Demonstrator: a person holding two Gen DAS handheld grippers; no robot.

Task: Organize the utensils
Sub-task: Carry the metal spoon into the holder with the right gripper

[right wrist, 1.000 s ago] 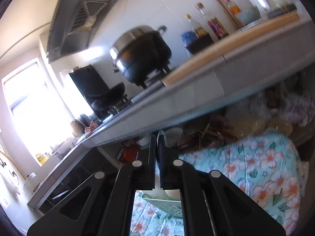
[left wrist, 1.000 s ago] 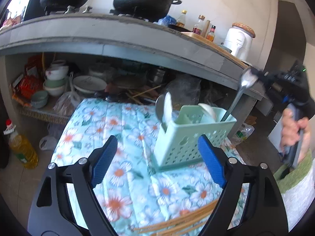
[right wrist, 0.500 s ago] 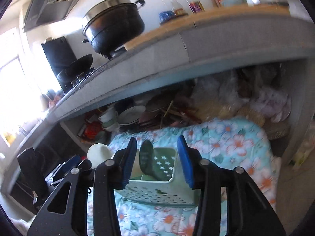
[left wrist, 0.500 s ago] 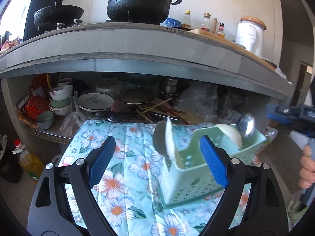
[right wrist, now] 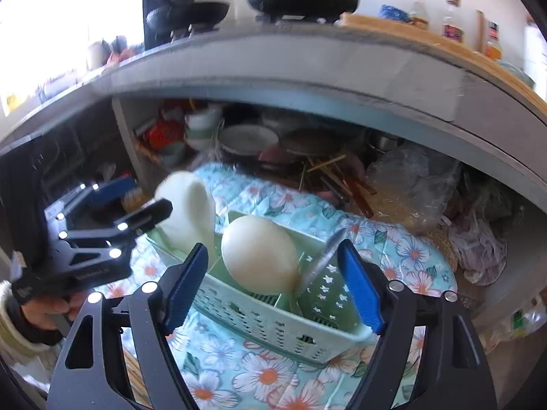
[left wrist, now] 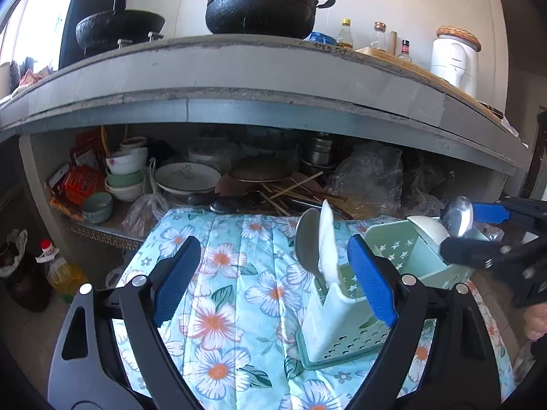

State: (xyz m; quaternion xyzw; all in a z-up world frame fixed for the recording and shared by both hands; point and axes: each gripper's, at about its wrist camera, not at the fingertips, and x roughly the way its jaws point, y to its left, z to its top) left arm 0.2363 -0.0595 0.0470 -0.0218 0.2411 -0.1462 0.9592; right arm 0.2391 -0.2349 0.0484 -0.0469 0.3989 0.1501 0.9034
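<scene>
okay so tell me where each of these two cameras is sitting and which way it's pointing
Left wrist: on the left gripper, open, facing the caddy and shelf under the counter; the right gripper shows at right.
Right wrist: on the right gripper, jaws opening with nothing between them, looking down into the caddy at a white ladle and metal spoon; the left gripper and a hand show at left.
Shared: caddy, floral cloth, counter, black pot.

the right tool (right wrist: 273, 285), clamped on the metal spoon (left wrist: 457, 217) a second ago, is opening; the spoon now stands in the green basket (left wrist: 345, 321).
</scene>
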